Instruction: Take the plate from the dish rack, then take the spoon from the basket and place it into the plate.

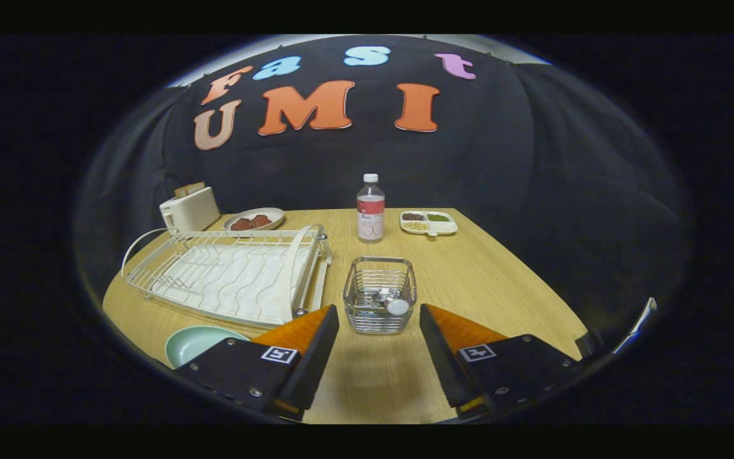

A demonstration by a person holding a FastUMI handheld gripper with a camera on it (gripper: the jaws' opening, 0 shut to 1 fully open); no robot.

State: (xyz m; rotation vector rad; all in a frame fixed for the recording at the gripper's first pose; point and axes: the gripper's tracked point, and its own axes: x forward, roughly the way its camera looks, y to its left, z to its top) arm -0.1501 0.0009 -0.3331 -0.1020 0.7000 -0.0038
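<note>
A staged booth it was, black cloth wall point(532, 159) behind a wooden table point(501, 280) dressed like a kitchen: dish rack point(227, 274), toaster point(190, 209), water bottle point(371, 209).

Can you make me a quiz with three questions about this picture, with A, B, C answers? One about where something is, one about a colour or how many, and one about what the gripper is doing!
1. Where is the wire basket?
A. Just ahead of the gripper, beside the dish rack
B. On top of the toaster
C. Inside the dish rack

2. What colour is the plate lying on the table near the gripper?
A. Red
B. Pale green
C. Black

3. What is the gripper doing?
A. Squeezing the bottle
B. Shut on the spoon
C. Open, holding nothing

Answers:
1. A, the basket stands on the table right beyond the fingers, next to the rack.
2. B, the plate in front of the rack is pale green.
3. C, the fingers stand wide apart with only bare table between them.
</note>
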